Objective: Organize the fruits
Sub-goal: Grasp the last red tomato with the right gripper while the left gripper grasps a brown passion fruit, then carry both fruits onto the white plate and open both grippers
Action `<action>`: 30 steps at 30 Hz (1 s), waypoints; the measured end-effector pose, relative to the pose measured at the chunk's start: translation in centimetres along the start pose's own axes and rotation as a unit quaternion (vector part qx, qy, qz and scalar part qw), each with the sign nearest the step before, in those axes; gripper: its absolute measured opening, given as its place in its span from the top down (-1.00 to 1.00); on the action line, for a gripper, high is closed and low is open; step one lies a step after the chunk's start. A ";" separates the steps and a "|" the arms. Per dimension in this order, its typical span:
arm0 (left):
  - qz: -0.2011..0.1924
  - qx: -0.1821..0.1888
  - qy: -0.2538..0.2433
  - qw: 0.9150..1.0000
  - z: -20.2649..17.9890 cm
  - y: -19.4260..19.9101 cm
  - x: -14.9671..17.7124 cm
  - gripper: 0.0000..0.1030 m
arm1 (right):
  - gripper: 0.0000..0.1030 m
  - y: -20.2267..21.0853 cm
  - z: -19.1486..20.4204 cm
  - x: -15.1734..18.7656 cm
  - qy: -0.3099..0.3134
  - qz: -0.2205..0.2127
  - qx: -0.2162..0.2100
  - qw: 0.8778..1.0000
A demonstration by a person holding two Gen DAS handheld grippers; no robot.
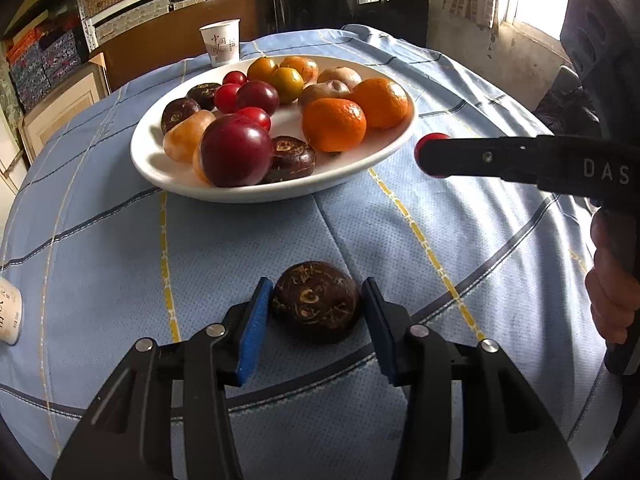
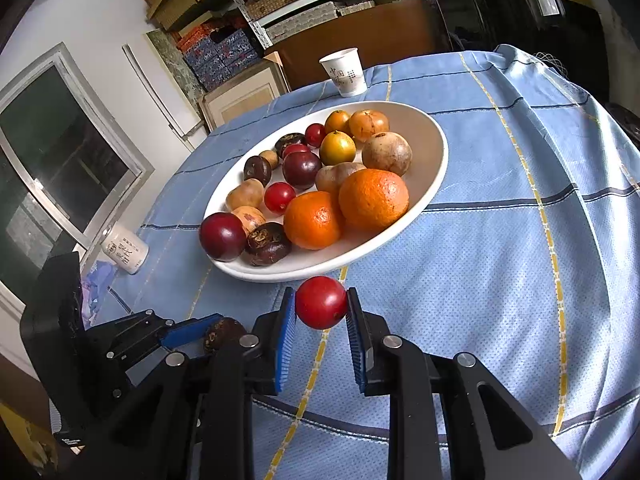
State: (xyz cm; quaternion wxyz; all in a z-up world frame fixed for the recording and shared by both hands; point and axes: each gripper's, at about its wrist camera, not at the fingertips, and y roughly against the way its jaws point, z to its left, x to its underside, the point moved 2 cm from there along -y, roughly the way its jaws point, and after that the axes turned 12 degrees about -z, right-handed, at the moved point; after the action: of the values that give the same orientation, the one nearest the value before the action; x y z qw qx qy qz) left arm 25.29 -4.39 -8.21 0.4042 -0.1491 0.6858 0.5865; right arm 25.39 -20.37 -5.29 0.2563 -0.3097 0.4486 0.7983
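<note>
A white oval plate (image 1: 160,176) (image 2: 436,168) holds several fruits: oranges (image 1: 334,124), plums, cherry tomatoes, water chestnuts. My left gripper (image 1: 318,304) has its blue pads on both sides of a dark brown water chestnut (image 1: 316,300) on the blue cloth; the pads touch or nearly touch it. It also shows in the right wrist view (image 2: 222,334). My right gripper (image 2: 321,306) is shut on a red cherry tomato (image 2: 321,302) and holds it just before the plate's near rim. In the left wrist view the tomato (image 1: 431,140) peeks out past the right gripper's finger.
A paper cup (image 1: 221,42) (image 2: 346,72) stands behind the plate. A white jar (image 2: 124,250) (image 1: 8,314) lies at the table's left edge. Shelves with boxes and a cabinet stand behind the table. The checked blue cloth (image 2: 500,240) covers the round table.
</note>
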 end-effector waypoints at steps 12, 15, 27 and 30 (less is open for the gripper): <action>-0.008 -0.004 0.000 1.000 0.1 0.4 0.0 0.15 | 0.51 -0.5 0.1 0.2 0.016 0.001 0.014 1.000; -0.009 -0.006 -0.007 1.000 -0.2 0.5 0.0 0.15 | 0.51 -0.7 0.3 0.3 0.018 0.002 0.010 1.000; -0.083 0.000 0.029 0.996 0.4 6.1 0.1 0.15 | 0.51 0.8 4.8 1.7 0.093 -0.015 -0.069 0.993; -0.099 0.027 0.060 0.993 1.7 7.6 -0.7 0.15 | 0.51 1.3 5.1 1.0 0.085 -0.024 -0.088 0.992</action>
State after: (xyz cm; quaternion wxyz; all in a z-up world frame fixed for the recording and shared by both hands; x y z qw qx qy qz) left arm 21.23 -1.01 -2.49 0.4224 -0.2401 0.7063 0.5149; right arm 22.47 -16.34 -3.22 0.2079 -0.4087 0.3897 0.7987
